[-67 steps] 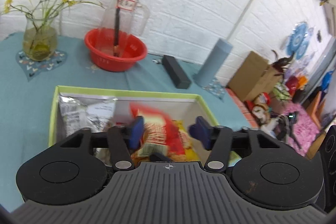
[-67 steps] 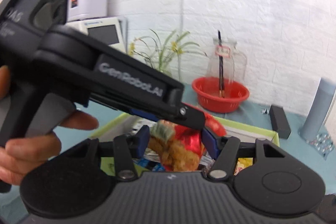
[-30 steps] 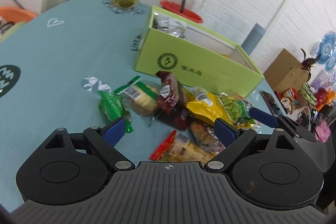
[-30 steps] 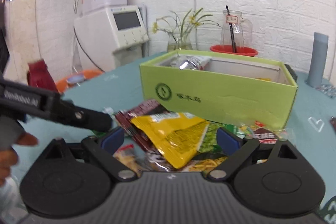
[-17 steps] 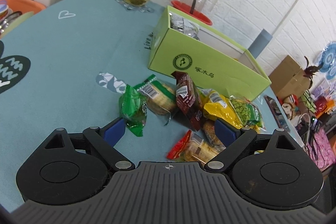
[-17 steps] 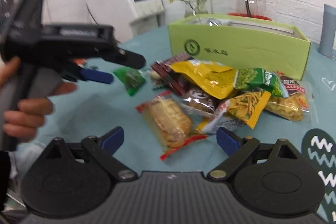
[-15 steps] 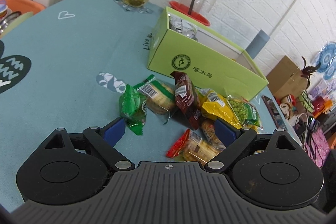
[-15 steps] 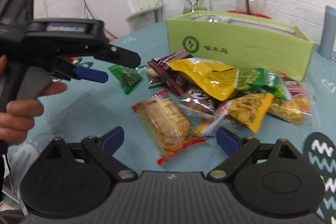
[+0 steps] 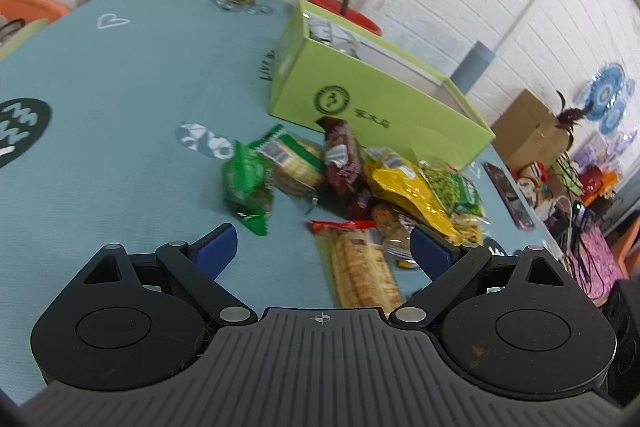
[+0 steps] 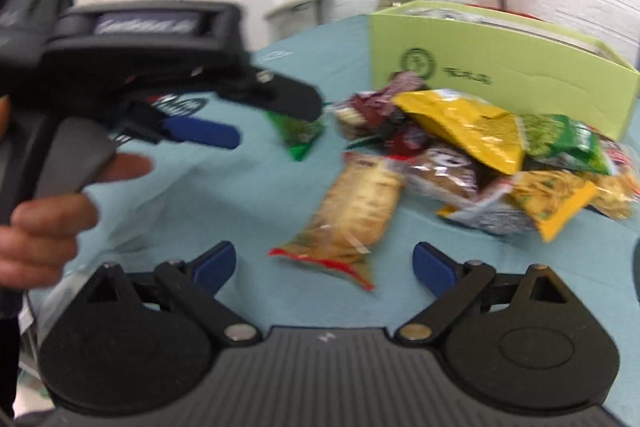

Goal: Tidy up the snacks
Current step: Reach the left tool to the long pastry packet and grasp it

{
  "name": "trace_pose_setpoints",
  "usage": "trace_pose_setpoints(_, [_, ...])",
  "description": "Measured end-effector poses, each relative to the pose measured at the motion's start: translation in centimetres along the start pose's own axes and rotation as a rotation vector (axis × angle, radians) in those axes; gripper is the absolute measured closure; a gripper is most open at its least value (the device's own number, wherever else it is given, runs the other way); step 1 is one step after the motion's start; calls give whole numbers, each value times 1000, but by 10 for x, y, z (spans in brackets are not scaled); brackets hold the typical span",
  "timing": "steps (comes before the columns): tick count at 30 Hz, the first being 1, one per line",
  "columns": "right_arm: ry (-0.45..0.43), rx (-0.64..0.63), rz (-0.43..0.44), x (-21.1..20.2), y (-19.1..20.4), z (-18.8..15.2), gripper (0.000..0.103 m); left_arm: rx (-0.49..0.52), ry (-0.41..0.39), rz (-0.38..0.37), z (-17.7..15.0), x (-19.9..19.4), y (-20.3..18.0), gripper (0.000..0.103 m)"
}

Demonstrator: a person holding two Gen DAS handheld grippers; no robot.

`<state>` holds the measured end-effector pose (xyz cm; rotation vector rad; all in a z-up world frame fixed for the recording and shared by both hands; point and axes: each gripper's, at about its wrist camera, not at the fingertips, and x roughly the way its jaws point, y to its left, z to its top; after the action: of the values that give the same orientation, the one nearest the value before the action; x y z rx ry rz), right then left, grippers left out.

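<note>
On table (image 9: 120,75), snack pile (image 9: 360,183) just before green box (image 9: 380,103); box logo and lettering too blurred for me to read. My left hand-held gripper (image 9: 324,249) and right hand-held gripper (image 10: 324,263) both spread, empty, above biscuit pack (image 10: 356,211).

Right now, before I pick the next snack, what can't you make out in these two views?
- Green box contents: near wall hides most, both views.
- Packet labels in the snack pile: motion blur, right wrist view.
- Cracker pack near end: left gripper body covers it, left wrist view.
</note>
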<state>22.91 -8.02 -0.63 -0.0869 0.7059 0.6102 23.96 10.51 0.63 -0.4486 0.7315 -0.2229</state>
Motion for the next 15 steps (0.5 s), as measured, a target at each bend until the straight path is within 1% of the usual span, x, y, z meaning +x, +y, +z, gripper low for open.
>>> trace_pose_setpoints(2, [-12, -15, -2, 3, 2, 3, 9, 17, 36, -28, 1, 9, -9, 21])
trace_pose_setpoints(4, [-6, -24, 0, 8, 4, 5, 10, 44, 75, -57, 1, 18, -17, 21])
trace_pose_setpoints(8, [-8, -50, -36, 15, 7, 6, 10, 96, 118, -34, -5, 32, -28, 27])
trace_pose_setpoints(10, [-13, -69, -54, 18, 9, 5, 7, 89, 147, -24, -6, 39, -28, 30])
trace_pose_setpoints(12, [4, -70, -77, 23, 8, 7, 1, 71, 150, -28, -5, 43, -24, 31])
trace_pose_setpoints(15, [6, -73, -84, 24, 9, 9, 1, 39, 164, -46, -1, 42, -19, 31])
